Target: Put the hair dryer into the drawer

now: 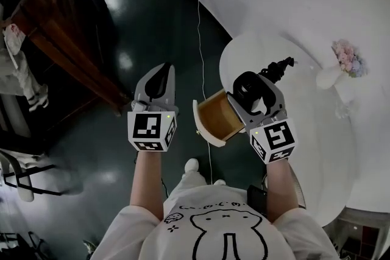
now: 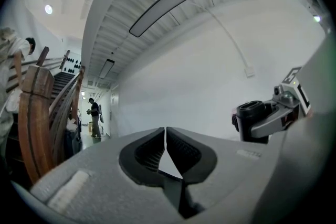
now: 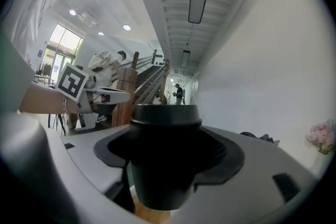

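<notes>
My right gripper is shut on the black hair dryer and holds it just above the open drawer, whose wooden inside faces up at the left side of the white round table. The dryer's black cord lies bunched on the table behind it. In the right gripper view the dryer's barrel fills the space between the jaws, with a strip of the drawer's wood below. My left gripper hangs over the dark floor left of the drawer, shut and empty.
A vase of pink flowers stands at the table's far right. A thin white cable runs across the dark floor. A wooden staircase rises at the left. A person stands far down the hall.
</notes>
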{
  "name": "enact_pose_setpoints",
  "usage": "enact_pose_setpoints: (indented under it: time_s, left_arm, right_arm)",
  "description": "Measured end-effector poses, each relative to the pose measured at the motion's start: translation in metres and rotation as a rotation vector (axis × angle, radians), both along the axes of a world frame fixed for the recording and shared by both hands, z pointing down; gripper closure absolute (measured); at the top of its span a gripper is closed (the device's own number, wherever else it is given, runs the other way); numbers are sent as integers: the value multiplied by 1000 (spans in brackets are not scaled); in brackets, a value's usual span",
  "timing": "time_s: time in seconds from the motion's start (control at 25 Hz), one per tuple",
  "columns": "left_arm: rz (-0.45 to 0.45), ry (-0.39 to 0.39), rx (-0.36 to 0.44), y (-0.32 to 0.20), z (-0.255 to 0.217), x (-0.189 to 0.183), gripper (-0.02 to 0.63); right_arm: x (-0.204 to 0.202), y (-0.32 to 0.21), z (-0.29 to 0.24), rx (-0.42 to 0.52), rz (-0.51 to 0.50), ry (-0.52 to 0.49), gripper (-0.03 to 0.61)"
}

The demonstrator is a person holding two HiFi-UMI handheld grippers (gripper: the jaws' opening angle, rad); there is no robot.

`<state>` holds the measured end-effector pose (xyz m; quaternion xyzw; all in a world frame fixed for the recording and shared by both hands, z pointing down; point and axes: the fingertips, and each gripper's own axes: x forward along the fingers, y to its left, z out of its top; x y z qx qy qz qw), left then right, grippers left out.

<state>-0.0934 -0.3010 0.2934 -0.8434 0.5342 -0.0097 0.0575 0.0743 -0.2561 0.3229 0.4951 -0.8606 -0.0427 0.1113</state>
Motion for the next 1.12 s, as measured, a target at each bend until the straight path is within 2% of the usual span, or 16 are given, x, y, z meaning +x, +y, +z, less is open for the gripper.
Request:
enact_pose_setpoints:
  time_s: [0.36, 0.6, 0.88, 1.12]
  left_arm:
    - [7, 9, -41, -48, 19, -49, 592]
    - [8, 24, -88, -72, 41, -68, 592]
    - [-18, 23, -148, -76, 64, -69, 592]
    - [-56, 12, -184, -69, 77, -70, 592]
  right_arm:
    - [-72, -47, 30, -61, -93, 51, 239]
    - [-107, -61, 63, -126, -176, 95, 239]
    - [-126, -47, 113, -270, -400, 145, 239]
    - [-126, -26, 155, -381, -607, 234, 239]
